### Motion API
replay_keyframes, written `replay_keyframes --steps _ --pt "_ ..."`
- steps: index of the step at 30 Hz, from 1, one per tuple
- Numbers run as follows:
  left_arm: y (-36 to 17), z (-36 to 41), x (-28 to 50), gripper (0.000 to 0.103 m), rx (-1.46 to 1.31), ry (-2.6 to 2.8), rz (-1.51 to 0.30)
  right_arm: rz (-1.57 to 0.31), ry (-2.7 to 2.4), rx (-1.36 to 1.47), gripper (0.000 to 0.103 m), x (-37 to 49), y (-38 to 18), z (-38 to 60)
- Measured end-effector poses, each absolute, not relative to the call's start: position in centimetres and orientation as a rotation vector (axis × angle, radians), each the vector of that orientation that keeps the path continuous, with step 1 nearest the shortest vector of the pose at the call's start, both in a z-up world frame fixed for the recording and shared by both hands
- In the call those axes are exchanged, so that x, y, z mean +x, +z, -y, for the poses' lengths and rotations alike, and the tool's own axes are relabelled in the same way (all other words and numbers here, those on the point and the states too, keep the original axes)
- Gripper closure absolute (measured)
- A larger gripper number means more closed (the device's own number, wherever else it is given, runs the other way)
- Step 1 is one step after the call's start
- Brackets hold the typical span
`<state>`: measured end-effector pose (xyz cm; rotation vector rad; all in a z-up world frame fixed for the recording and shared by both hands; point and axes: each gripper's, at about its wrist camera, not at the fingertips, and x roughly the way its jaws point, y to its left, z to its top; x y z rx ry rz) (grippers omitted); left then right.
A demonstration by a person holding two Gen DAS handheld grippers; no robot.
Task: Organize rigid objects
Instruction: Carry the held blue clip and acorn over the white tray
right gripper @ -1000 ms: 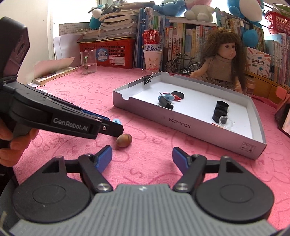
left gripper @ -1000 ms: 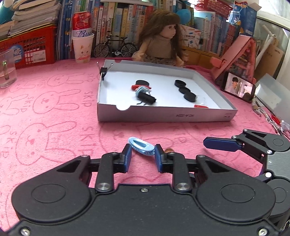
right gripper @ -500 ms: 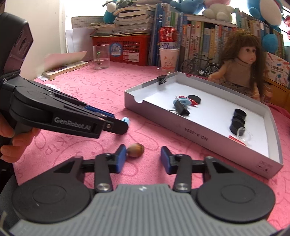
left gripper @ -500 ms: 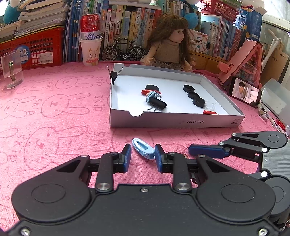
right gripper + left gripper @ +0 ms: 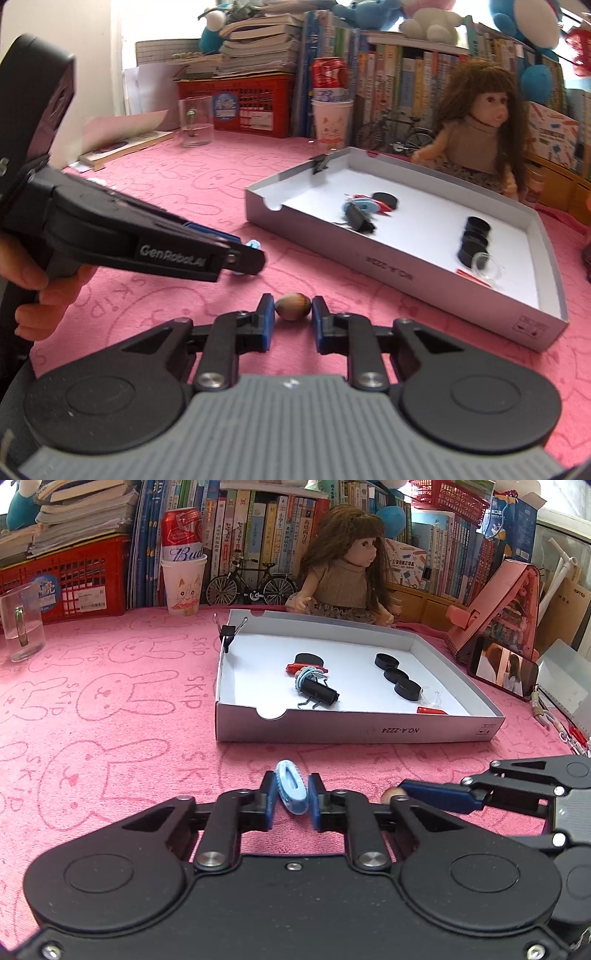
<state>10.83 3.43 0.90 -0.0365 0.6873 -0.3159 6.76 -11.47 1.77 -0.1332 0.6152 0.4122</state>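
On the pink counter just before the white cardboard tray's [image 5: 354, 734] front wall, the left gripper [image 5: 291, 799] pinches a light, stiff blue oval clip [image 5: 291, 792] across its flanks, while the right gripper [image 5: 291, 319] clamps a small, hard, slippery brown nut [image 5: 293, 305] at its ends.

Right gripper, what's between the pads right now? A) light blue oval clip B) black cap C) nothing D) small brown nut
D: in the right wrist view the right gripper has its blue pads pressed on either side of the small brown nut on the pink cloth.
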Motion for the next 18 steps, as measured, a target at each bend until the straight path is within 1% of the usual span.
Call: replay_keyframes --steps 18 --pt "3.5 -1.8 8.8 0.087 -0.035 -0.388 -0.627 -0.573 0.267 -0.053 0.077 6.7 3.4 14.7"
